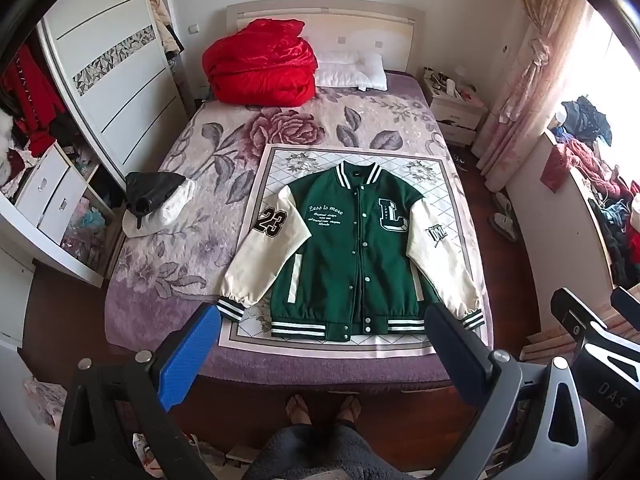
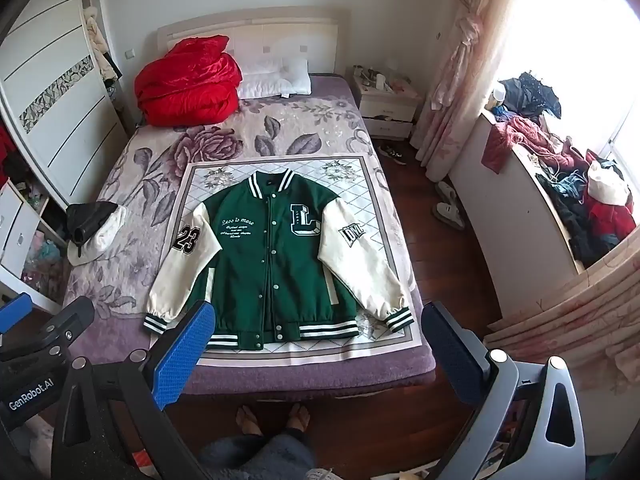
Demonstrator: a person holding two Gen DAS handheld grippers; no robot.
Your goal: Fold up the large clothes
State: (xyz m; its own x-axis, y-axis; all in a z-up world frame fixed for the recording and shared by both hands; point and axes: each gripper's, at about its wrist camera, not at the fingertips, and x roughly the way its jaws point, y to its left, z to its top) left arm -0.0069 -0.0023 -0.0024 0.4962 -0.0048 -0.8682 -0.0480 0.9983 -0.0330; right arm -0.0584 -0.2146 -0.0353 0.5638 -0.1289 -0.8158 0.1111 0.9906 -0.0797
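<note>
At the foot end of the bed (image 1: 168, 296), a green jacket (image 1: 340, 256) with cream sleeves lies flat, front up and snapped shut, on a square patterned cloth (image 1: 440, 184) spread over the floral bedspread. Collar points toward the headboard; striped hem sits near the foot edge. Both sleeves angle outward and down, cuffs resting close to the hem corners. One sleeve bears a "23" patch, the other a smaller badge; a large "L" marks the chest.

Left tool (image 1: 320, 344): fingers spread wide, nothing between them, held above the foot edge and clear of the jacket. Right tool (image 2: 316, 344): likewise spread wide, empty, apart from the garment.

At the head end, a red quilt (image 1: 260, 64) is heaped beside a white pillow (image 1: 352, 70). A black-and-white bundle (image 1: 156, 204) sits at the bed's left edge. A wardrobe (image 1: 112, 80) stands left of the bed, a nightstand (image 1: 452, 108) at the far right corner. The person's bare feet (image 1: 324, 408) stand on the floor below the foot edge.
</note>
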